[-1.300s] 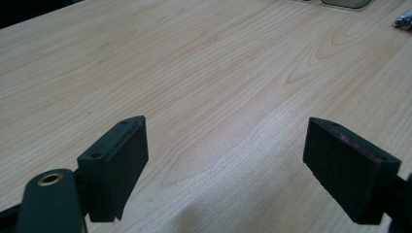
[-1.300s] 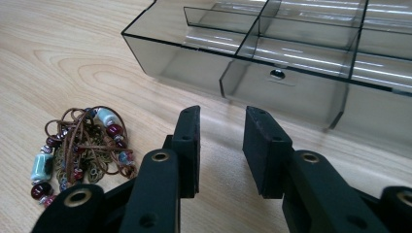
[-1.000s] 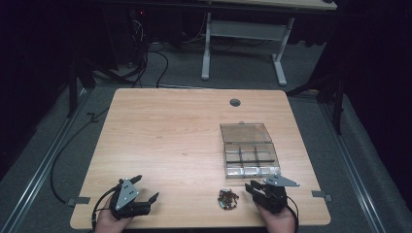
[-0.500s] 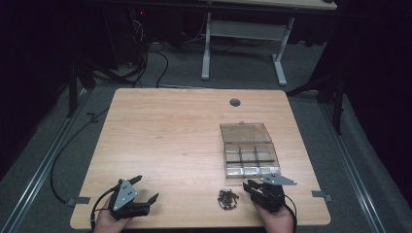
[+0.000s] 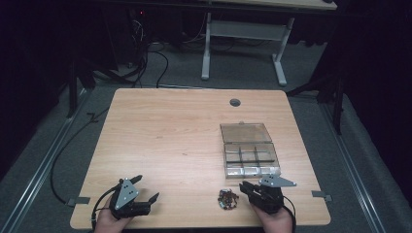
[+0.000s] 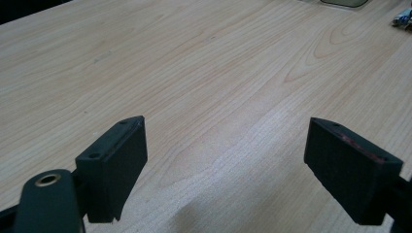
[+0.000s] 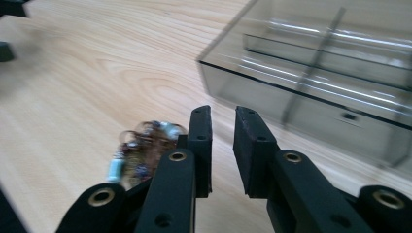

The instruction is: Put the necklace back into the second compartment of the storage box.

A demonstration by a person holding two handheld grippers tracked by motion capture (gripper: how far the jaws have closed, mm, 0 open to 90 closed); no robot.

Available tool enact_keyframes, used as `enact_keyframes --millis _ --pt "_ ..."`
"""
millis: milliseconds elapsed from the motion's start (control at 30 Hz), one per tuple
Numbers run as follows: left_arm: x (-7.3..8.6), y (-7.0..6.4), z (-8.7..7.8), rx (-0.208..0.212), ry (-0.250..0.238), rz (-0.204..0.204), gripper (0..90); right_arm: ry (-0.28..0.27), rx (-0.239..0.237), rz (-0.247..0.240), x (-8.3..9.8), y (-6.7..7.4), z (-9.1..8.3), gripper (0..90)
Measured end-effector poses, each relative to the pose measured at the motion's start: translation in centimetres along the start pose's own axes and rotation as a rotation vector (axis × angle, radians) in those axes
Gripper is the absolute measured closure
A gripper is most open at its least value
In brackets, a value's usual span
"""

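A clear plastic compartment box lies at the table's right, its lid open and flat behind it. A small pile of tiny electronic parts sits near the front edge. My right gripper rests just right of the pile, in front of the box. In the right gripper view its jaws stand nearly together with nothing between them, the pile to their left and the box wall ahead. My left gripper is at the front left, open over bare wood.
The wooden table has a round cable hole at its far edge. Cables trail over the floor to the left. Another desk's legs stand beyond.
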State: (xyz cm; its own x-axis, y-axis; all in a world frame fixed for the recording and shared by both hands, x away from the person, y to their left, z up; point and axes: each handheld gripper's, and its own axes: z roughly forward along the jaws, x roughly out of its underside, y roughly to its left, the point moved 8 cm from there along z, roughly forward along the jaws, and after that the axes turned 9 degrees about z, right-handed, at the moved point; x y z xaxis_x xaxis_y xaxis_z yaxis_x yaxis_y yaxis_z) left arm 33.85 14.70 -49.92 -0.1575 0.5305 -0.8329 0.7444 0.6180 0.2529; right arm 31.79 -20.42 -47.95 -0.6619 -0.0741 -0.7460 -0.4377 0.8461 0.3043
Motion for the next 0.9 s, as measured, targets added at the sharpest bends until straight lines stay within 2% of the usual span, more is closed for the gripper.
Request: enact_keyframes --millis 200,333,400,600,700,900 --pt "0.0 0.0 0.0 0.005 -0.004 0.002 16.2 0.013 -0.054 -0.059 0.0 2.6 0.4 83.7" --pt "0.0 -0.1 -0.1 0.009 -0.004 0.004 16.2 0.06 -0.077 -0.09 0.6 3.9 1.6 89.3" --pt "0.0 -0.1 0.0 0.01 -0.004 0.007 16.2 0.09 -0.068 -0.107 1.0 4.3 2.3 90.0" --pt "0.0 -0.2 0.0 0.015 -0.001 0.009 16.3 0.167 -0.03 -0.115 2.0 4.0 3.9 90.0" --pt "0.0 -0.2 0.0 0.017 0.0 0.011 16.4 0.167 -0.028 -0.103 2.1 3.8 4.0 90.0" --pt "0.0 -0.1 0.0 0.012 0.001 0.009 16.4 0.158 0.024 -0.087 2.2 2.8 3.4 90.0"
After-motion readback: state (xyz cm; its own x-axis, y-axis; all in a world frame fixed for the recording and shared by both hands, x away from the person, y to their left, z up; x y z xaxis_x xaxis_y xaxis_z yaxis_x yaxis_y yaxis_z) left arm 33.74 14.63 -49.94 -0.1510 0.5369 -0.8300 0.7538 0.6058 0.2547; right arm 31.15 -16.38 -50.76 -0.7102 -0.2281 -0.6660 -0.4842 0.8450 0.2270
